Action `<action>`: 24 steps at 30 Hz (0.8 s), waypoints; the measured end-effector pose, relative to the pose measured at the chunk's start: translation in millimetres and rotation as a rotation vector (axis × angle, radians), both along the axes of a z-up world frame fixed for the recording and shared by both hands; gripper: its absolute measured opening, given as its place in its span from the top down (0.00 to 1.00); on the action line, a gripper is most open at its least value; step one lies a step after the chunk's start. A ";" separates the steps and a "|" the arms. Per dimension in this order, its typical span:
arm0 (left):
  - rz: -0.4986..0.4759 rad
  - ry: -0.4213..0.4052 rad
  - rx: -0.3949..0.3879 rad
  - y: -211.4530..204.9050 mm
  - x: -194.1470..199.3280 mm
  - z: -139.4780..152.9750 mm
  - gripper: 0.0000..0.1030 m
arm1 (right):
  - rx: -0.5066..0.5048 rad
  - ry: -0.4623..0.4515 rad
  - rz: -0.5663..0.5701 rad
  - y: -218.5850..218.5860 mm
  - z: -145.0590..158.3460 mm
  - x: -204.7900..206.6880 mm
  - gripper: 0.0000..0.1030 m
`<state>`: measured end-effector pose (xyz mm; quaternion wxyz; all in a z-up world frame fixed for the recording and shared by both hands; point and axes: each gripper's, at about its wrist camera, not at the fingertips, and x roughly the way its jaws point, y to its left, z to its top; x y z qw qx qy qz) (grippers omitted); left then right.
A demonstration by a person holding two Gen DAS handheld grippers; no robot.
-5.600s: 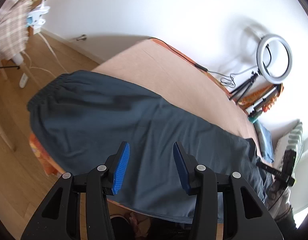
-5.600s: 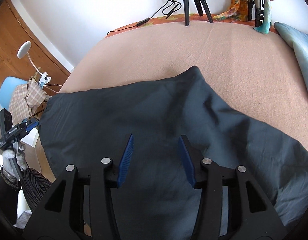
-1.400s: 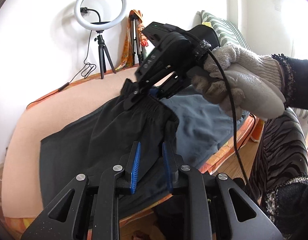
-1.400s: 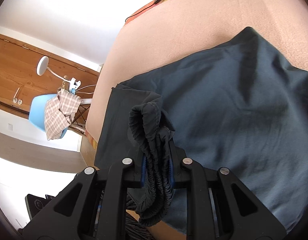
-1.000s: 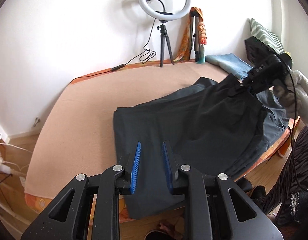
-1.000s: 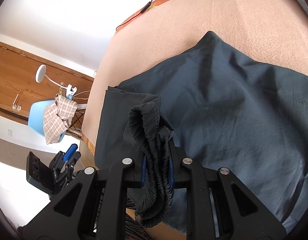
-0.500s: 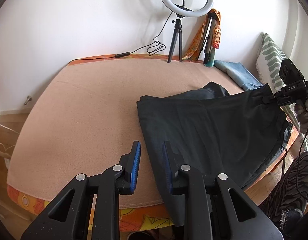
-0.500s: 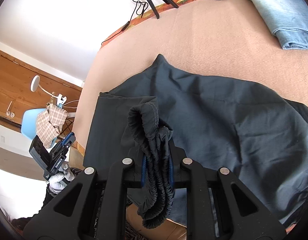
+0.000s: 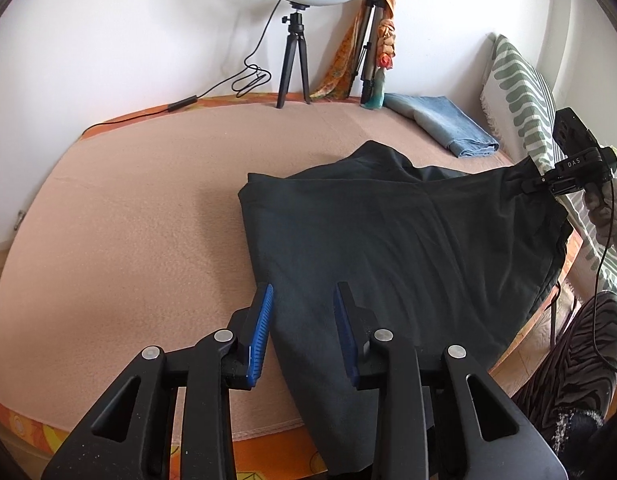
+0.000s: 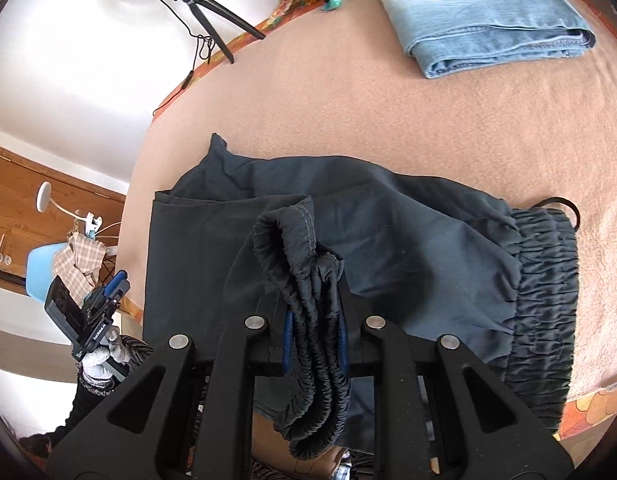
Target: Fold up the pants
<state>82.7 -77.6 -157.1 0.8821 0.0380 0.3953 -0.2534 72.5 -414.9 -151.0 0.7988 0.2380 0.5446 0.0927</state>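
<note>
Right gripper (image 10: 313, 344) was clenched on the pants' (image 9: 388, 240) bunched waistband, left gripper (image 9: 302, 320) empty and opening over the bed (image 9: 128, 220); unsupported near edge risked sliding off.

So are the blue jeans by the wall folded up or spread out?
Folded up. The blue jeans lie as a neat stack on the bed, with layered edges showing at one end.

A peach-blanketed bed (image 9: 148, 216) carries dark pants (image 9: 388, 248), folded jeans (image 9: 444, 124) and a ring-light tripod (image 9: 294, 68).
</note>
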 end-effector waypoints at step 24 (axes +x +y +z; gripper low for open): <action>0.077 0.158 -0.013 -1.6 -1.3 -23.3 0.51 | -0.191 0.001 -0.053 -44.9 -16.6 -19.0 0.76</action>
